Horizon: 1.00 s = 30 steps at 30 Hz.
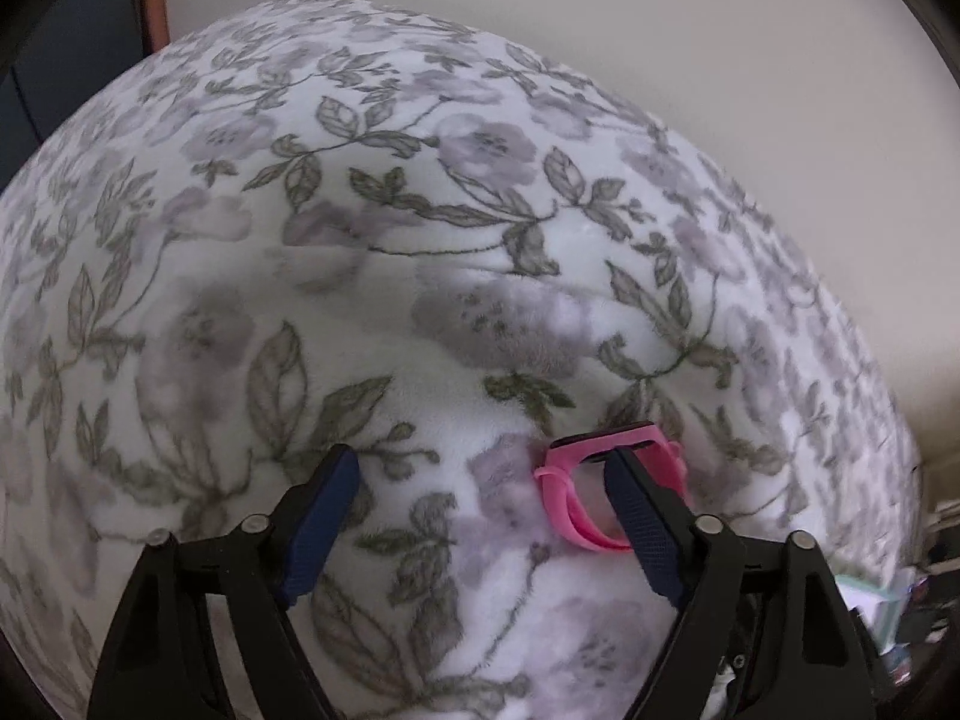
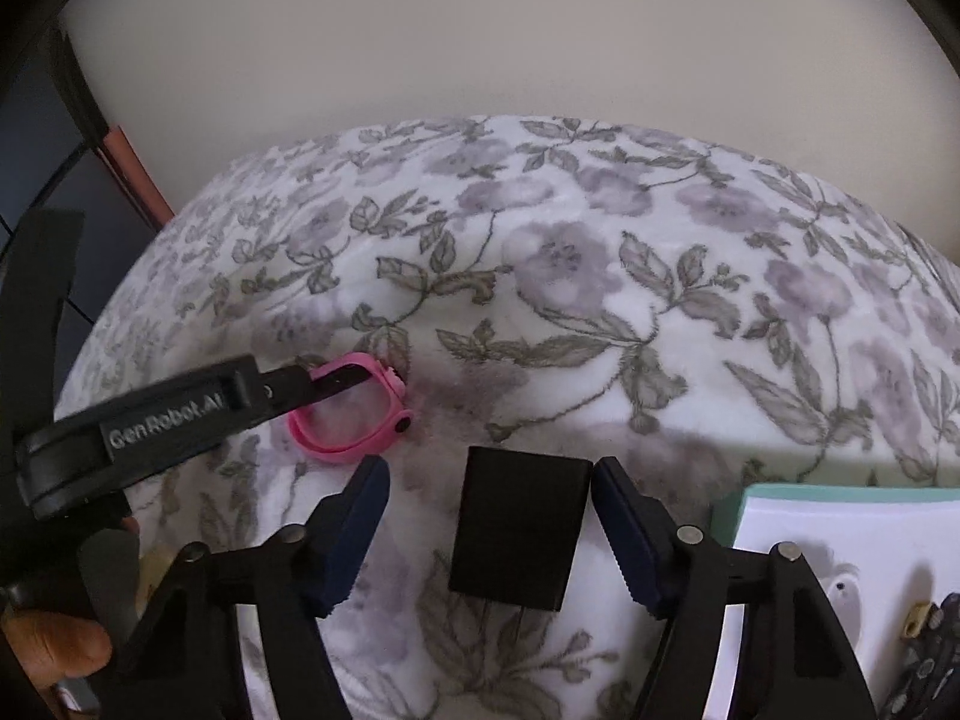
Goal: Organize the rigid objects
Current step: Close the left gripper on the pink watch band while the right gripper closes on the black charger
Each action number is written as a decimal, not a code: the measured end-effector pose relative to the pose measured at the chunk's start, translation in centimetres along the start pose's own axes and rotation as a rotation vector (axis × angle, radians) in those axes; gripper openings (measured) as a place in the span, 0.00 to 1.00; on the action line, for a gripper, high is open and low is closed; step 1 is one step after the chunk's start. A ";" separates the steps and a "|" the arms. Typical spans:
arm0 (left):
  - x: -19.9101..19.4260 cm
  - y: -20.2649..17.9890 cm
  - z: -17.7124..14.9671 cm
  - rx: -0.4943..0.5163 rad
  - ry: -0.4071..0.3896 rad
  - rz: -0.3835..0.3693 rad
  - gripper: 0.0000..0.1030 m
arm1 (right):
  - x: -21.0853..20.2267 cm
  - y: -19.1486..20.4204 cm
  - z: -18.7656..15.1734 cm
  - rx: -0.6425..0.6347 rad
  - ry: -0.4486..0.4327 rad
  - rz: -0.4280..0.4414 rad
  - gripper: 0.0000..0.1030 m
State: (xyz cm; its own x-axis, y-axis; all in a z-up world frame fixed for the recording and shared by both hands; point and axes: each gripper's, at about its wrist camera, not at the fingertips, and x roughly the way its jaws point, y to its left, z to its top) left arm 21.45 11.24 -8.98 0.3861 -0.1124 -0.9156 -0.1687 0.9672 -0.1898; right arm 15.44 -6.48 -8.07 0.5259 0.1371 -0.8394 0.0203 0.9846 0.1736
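Partly hidden behind one finger of the left gripper [image 1: 483,459]: a single pink watch [image 1: 606,441], lying on a flowered blanket [image 1: 420,210]. Could not be told whether that fingertip passed through the strap loop or only crossed in front of it. Fingers spread wide, pinching nothing.

Framed between the spread fingers of the right gripper [image 2: 491,468]: one black block [image 2: 516,534], flat on the same blanket, just beside or touching one pad and clear of the other, so not pinched.

Cut off at the right edge: one white tray with a mint rim [image 2: 798,522], its small contents too blurred to name or count. Cropped at the lower left: part of a hand [image 2: 54,648]. Counted in all: two grippers, one watch, one block, one tray.
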 end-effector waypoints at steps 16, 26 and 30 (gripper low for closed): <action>0.4 -4.1 -1.2 0.239 -0.030 0.073 0.20 | 0.8 -1.2 -0.6 0.034 0.031 -0.020 0.47; -0.8 -3.7 -3.0 0.210 0.004 0.035 0.10 | -0.9 -0.2 -2.6 -0.001 0.065 -0.028 0.47; -2.5 -3.5 -4.0 0.204 -0.007 0.036 0.10 | -2.3 -0.2 -3.2 0.006 0.072 -0.026 0.46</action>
State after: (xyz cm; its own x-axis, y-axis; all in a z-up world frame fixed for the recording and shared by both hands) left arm 17.44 7.25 -7.41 0.3892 -0.0764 -0.9180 0.0049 0.9967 -0.0809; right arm 11.53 -6.68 -7.82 0.4630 0.1191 -0.8783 0.0386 0.9873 0.1542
